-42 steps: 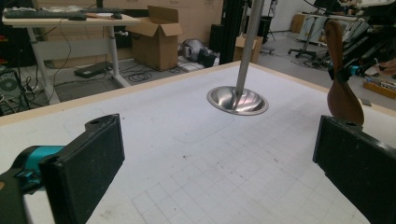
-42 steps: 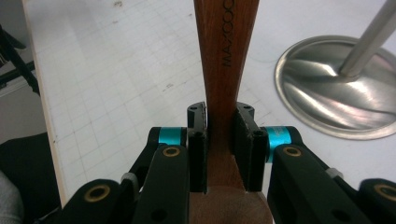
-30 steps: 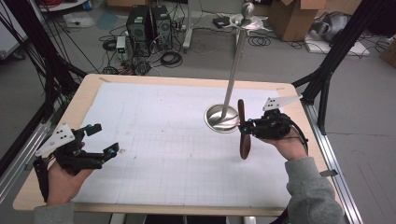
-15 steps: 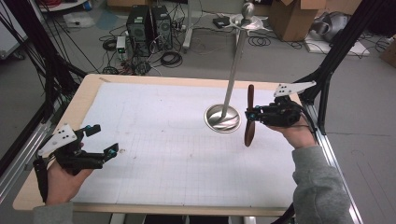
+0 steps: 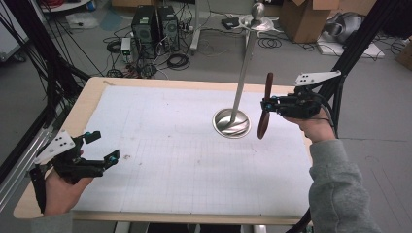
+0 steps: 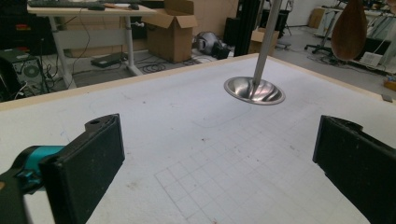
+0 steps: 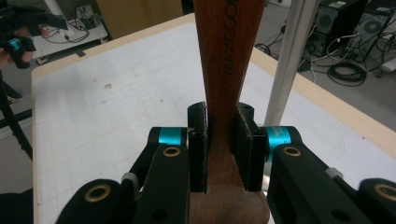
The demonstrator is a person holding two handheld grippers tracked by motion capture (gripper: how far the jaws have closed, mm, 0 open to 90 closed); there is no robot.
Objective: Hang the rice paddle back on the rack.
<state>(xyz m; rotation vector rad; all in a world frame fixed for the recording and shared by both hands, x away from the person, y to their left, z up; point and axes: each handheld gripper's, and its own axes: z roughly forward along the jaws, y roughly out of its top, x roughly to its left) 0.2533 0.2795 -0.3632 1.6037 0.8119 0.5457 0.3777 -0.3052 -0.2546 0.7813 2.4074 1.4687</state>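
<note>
A dark wooden spoon (image 5: 263, 127) hangs upright in the air just right of a metal stand (image 5: 232, 123), bowl end down, clear of the table. My right gripper (image 5: 266, 104) is shut on its handle from the right. In the right gripper view both pads (image 7: 198, 140) press the lettered handle of the spoon (image 7: 224, 60), with the stand's pole (image 7: 289, 65) close on the right. At the table's front left corner, my left gripper (image 5: 104, 145) is held open, with nothing between its fingers (image 6: 88, 158). Farther off in its view are the stand's base (image 6: 254, 90) and the spoon (image 6: 349, 28).
A white gridded mat (image 5: 170, 145) covers the wooden table. The stand's tall pole ends in a hooked top (image 5: 256, 19) above the far edge. Black frame posts (image 5: 354, 43) rise beside the table on the right. Computers, cables and boxes lie on the floor beyond.
My right gripper has risen with the spoon and drifted toward the far right. The spoon's lower end now hangs higher over the mat. The left gripper has stayed put.
</note>
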